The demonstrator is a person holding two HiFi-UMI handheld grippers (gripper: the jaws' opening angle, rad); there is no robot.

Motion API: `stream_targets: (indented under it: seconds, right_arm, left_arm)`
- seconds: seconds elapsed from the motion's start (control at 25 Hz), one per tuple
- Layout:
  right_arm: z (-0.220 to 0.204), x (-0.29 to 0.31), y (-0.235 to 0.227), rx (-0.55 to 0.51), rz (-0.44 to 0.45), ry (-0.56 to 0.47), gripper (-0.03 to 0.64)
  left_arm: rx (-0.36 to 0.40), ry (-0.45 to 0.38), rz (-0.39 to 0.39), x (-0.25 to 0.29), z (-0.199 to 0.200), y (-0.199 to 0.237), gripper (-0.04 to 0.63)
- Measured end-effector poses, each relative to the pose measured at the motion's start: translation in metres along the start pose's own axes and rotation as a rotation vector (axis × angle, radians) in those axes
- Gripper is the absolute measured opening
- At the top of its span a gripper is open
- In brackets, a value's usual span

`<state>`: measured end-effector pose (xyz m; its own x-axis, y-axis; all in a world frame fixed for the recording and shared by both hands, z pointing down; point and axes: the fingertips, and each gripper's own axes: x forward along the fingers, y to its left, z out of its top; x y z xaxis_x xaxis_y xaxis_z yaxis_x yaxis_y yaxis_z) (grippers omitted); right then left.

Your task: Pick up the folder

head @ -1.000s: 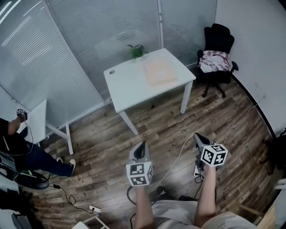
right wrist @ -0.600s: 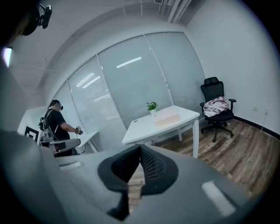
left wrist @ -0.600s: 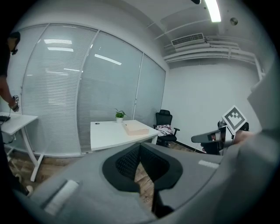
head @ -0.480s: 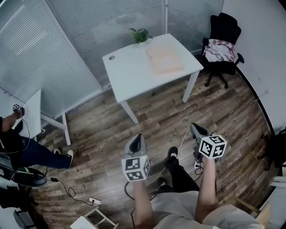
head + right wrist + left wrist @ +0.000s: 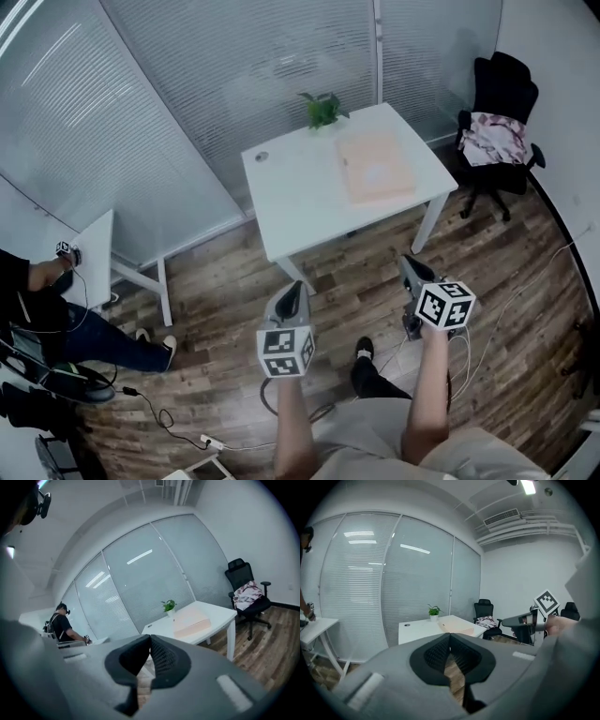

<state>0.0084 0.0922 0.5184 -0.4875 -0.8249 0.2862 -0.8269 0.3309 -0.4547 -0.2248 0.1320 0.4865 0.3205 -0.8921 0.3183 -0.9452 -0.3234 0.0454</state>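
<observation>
Closer now, the white rectangular table (image 5: 300, 187) has drawn nearer; the flat pale-peach folder (image 5: 377, 167) lies by the tabletop's right edge, apparently untouched. Left gripper (image 5: 293, 289) and right gripper (image 5: 408, 264), jaws pressed together and empty, hang well short: approach step; next, opening at the folder

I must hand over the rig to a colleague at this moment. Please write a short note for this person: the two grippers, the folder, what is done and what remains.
Left gripper: shut, nothing between the jaws, held over the wood floor, short of the table.
Right gripper: shut, empty, also short of the table.
Folder: lies flat on the right part of the white table, near the potted plant, untouched.
Done: nothing yet.
Left: step up to the table, open the jaws, grip the folder, probably at an edge, and lift it.
</observation>
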Motion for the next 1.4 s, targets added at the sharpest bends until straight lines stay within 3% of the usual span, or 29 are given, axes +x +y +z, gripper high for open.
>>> stream_targets:
  seconds: [0.28, 0.52, 1.4]
  right_arm:
    - [0.046, 0.068, -0.019, 0.011, 0.055, -0.024, 0.002]
    - [0.072, 0.089, -0.053, -0.001, 0.048, -0.042, 0.002]
    - [0.083, 0.096, -0.118, 0.015, -0.033, -0.021, 0.002]
  left_arm:
    - [-0.012, 0.003, 0.000, 0.093, 0.037, 0.021, 0.006]
    - [-0.009, 0.013, -0.016, 0.153, 0.046, 0.013, 0.006]
    - [-0.029, 0.040, -0.063, 0.217, 0.037, -0.003, 0.006]
